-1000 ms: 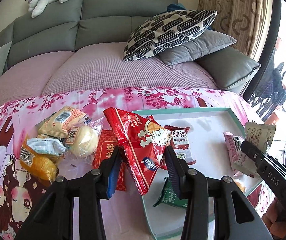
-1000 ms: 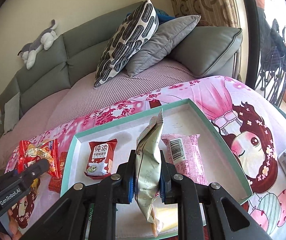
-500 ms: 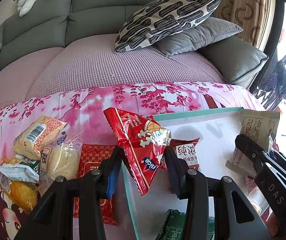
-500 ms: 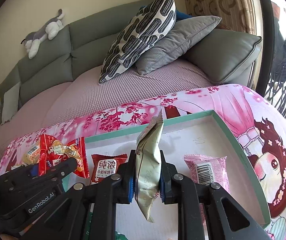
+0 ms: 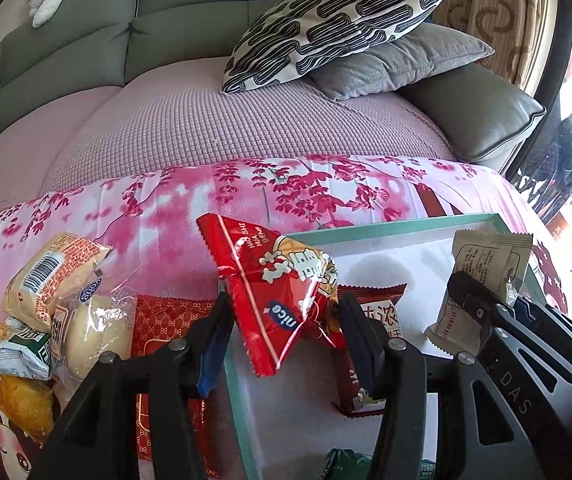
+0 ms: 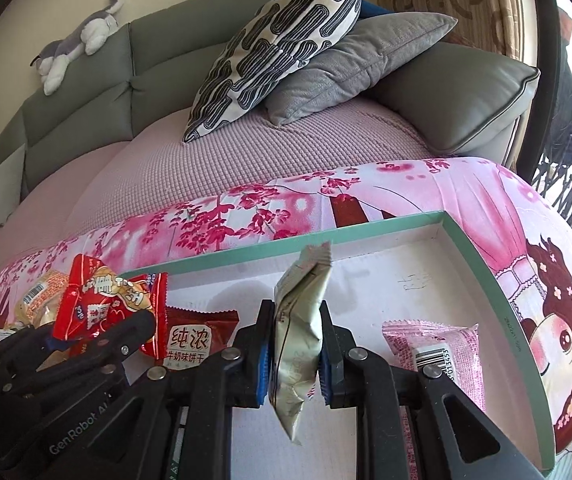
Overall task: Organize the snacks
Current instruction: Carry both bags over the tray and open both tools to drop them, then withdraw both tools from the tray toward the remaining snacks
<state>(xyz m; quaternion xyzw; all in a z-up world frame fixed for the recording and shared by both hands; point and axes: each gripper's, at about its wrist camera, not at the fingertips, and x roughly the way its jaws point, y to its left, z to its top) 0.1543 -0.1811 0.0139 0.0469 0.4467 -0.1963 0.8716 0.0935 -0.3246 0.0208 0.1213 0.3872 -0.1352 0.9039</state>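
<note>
Your left gripper (image 5: 284,328) has just been opening, and the shiny red peanut packet (image 5: 274,292) is between its jaws, over the left rim of the shallow white tray with the mint-green border (image 5: 385,228). The left pad stands clear of the packet; on the right side I cannot tell if the pad touches it. The packet seems to be falling or about to fall, so I judge that this step is the release into the tray.

Your right gripper (image 6: 291,356) is clamped on the pale beige snack pouch (image 6: 299,320), which stands upright between the pads, above the white floor of the tray. This pouch is not yet put down.

Already lying in the tray are a dark red biscuit packet with white Chinese letters (image 6: 190,340) and a pink packet with a barcode (image 6: 433,348). A green packet shows only at the bottom edge of the left view. Outside the tray, on the pink flowered cloth (image 5: 166,216), a small heap of snacks waits at the left: an orange-patterned packet (image 5: 52,276), a clear bag with a pale bun (image 5: 90,328) and a flat red patterned packet (image 5: 166,320).

For the next move, you should make sure the red packet lands inside the rim and not on it. Then lower the beige pouch onto the bare floor between the biscuit packet and the pink one, and open the right jaws only there.
</note>
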